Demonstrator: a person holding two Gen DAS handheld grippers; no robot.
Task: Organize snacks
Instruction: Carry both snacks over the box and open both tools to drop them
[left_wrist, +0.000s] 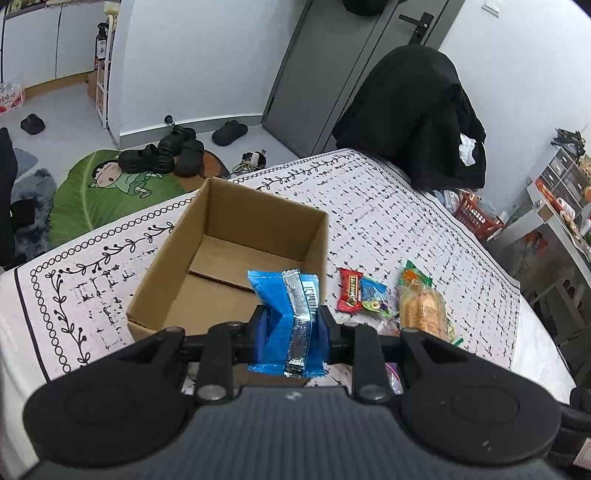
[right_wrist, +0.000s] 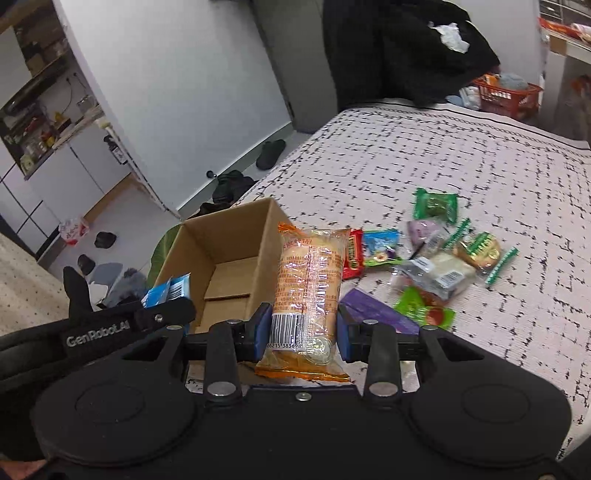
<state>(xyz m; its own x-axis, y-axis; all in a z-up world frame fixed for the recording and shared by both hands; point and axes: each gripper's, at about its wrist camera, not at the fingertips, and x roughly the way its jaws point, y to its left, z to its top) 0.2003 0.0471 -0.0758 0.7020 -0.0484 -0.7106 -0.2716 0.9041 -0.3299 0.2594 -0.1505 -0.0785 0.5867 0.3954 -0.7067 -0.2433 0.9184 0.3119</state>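
With both tools loaded, I am reading the cardboard box (left_wrist: 229, 258) as the one target that matters. The left tool (left_wrist: 290, 325) is clamping a blue snack packet (left_wrist: 288, 306), whose long axis is running straight out along the fingers; the packet's far end is already overhanging the box's near right corner, so the opening is lying directly ahead and slightly left. The right tool (right_wrist: 301, 330) is gripping an orange-wrapped cake (right_wrist: 308, 284), likewise lengthwise, and the box (right_wrist: 221, 254) is sitting ahead and to its left, past the left tool (right_wrist: 162, 310). I am judging the left hand the nearer of the two. The box, empty inside, is standing on the counter toward its far left corner; loose snacks (right_wrist: 436, 258) are lying just right of it.
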